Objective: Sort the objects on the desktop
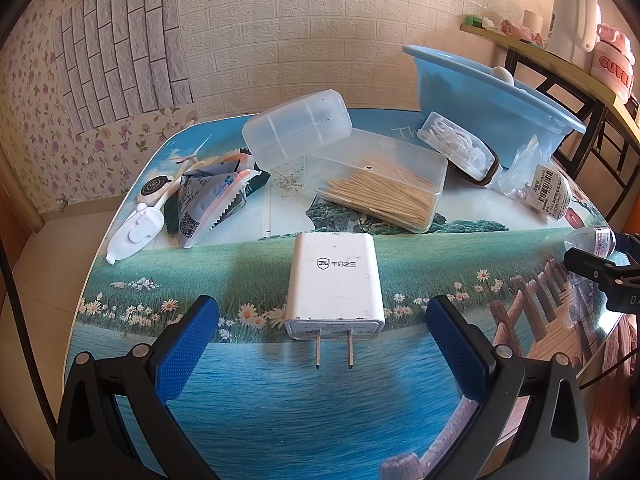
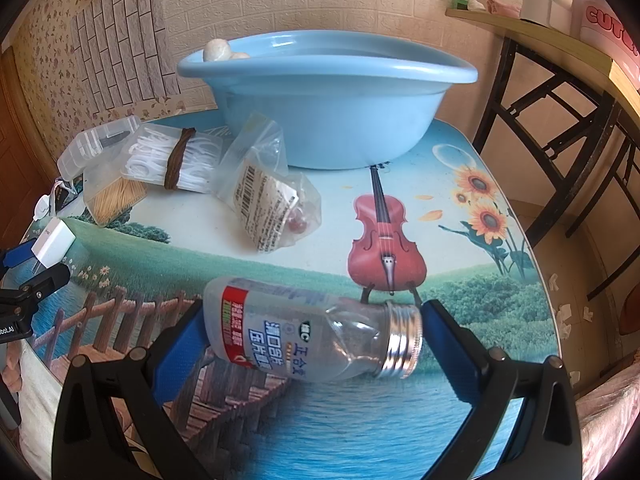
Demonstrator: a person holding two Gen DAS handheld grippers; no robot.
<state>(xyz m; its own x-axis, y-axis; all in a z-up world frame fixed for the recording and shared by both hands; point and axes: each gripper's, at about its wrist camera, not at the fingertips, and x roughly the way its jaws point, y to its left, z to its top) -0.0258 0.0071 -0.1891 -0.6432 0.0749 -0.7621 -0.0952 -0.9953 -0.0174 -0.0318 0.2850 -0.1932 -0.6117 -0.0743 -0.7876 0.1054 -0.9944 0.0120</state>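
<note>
This is a lived-in home room. Flowered wallpaper covers the wall at 10 o'clock, with white brick-pattern foam panels at 12 o'clock. The desk wears a printed scenic cover showing a violin and sunflowers. A blue plastic washbasin stands on it. At 2 o'clock a side shelf carries a white kettle and a pink "CUTE" tub.

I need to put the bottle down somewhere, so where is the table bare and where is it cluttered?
Bare: the violin print stretch right of the bottle, below the blue basin, and the water print nearest the charger. Crowded: the far side, with the toothpick box, floss box, bag and packets.
</note>
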